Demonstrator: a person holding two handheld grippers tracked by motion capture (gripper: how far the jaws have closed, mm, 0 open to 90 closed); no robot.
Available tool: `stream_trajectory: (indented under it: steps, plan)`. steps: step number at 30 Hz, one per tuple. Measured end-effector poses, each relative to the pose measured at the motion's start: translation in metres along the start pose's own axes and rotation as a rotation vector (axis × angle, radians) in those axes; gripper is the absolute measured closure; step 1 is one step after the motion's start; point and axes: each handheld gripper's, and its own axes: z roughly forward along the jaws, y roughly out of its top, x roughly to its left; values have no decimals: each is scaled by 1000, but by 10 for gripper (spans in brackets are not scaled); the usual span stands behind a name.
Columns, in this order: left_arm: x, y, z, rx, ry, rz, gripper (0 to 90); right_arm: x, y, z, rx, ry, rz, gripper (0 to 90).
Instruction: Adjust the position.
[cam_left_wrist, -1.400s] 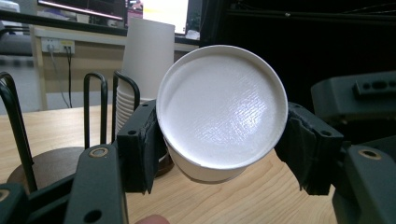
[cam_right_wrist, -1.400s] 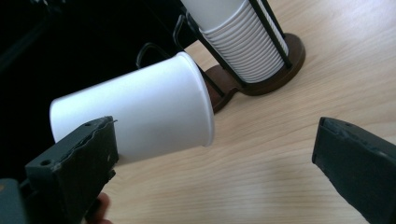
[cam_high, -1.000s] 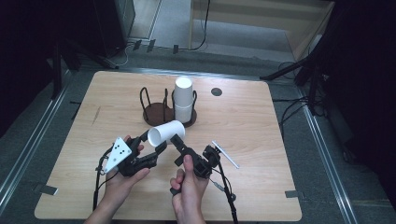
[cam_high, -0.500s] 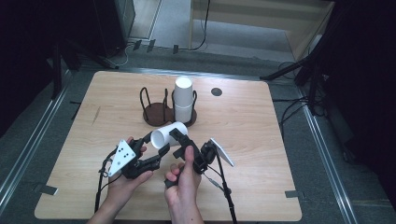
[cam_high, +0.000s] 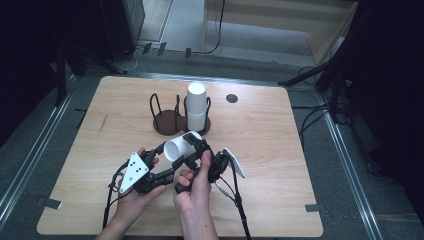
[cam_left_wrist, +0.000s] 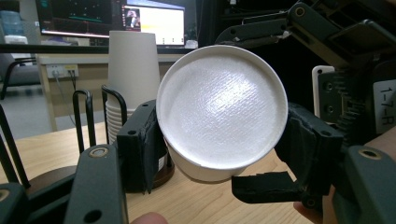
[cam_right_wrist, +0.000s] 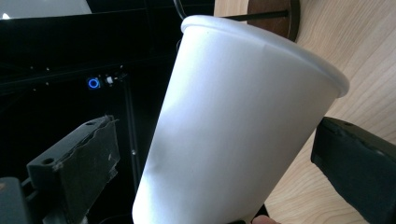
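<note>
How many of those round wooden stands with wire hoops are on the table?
2: a bare stand behind the grippers, and beside it one holding the cup stack. None seems hidden.

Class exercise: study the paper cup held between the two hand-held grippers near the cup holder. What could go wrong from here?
1. The left hand-held gripper clamps the thin white paper cup near its base; the wall could dent.
2. The right hand-held gripper straddles the cup too, seemingly without pressing; opposed pulls might twist or drop it.
3. The stack of cups in the wire cup holder stands close and could be knocked.
</note>
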Motion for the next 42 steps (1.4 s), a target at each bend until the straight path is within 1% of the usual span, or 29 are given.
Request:
stream_trajectory:
  steps: [2,4,7,8,9,11,13,14,16,18,21,22,24,25,26,27,28,29,30,31,33,34,35,37,38,40,42]
  plan:
    - [0,0,0,0,-4,-1,353,-2,1,2,8,5,11,15]
    - [-1,0,0,1,-3,7,353,-3,2,3,16,-7,28,25]
    - [-2,0,0,-4,-3,21,353,-7,5,5,23,-2,54,45]
    - [-2,0,0,-5,-3,23,353,-8,6,6,33,2,65,54]
    - [-2,0,0,-5,-5,23,353,-10,6,6,38,9,65,67]
    - [-2,-1,0,-3,-7,22,353,-11,7,7,51,15,83,120]
    - [-3,-1,0,2,-7,27,352,-12,8,9,66,36,100,176]
    - [-3,-1,0,2,-5,29,352,-13,9,9,61,50,112,199]
    - [-3,-1,1,2,-3,35,351,-13,9,8,60,64,111,226]
    - [-2,-2,1,9,-2,36,350,-14,9,9,62,69,115,241]
    - [-1,-3,0,24,-13,37,347,-14,9,9,57,70,115,279]
    - [0,-3,0,24,-20,31,345,-14,9,9,55,68,112,289]
    - [1,-2,-1,30,-32,17,342,-14,9,8,48,65,95,308]
    - [1,-1,-2,39,-34,2,342,-13,9,7,41,64,86,315]
    - [1,1,-4,44,-29,3,345,-13,8,6,32,60,77,326]
    - [1,3,-4,57,-22,19,348,-12,8,6,23,60,64,332]
    - [0,4,-4,83,-14,30,343,-11,8,5,16,59,50,338]
    - [0,5,-3,115,0,44,314,-10,8,4,6,61,46,341]
    - [0,5,-3,127,4,44,279,-10,8,4,-7,75,36,343]
    - [0,5,-2,141,-1,38,244,-10,9,3,-15,86,21,344]
    - [1,6,-1,181,-13,4,156,-7,11,1,-40,81,-9,349]
    - [2,7,-1,201,-19,-8,127,-6,13,0,-52,78,-17,351]
    - [2,8,0,210,-23,-17,120,-5,14,-2,-61,74,-23,353]
    - [2,10,1,240,-20,-7,95,-2,17,-5,-79,72,-52,356]
    - [2,10,1,253,-19,-8,75,-1,18,-7,-88,68,-72,357]
    - [3,10,2,265,-13,-22,39,3,19,-10,-120,67,-119,362]
    - [5,11,1,278,-8,-36,15,6,20,-14,-166,60,-180,371]
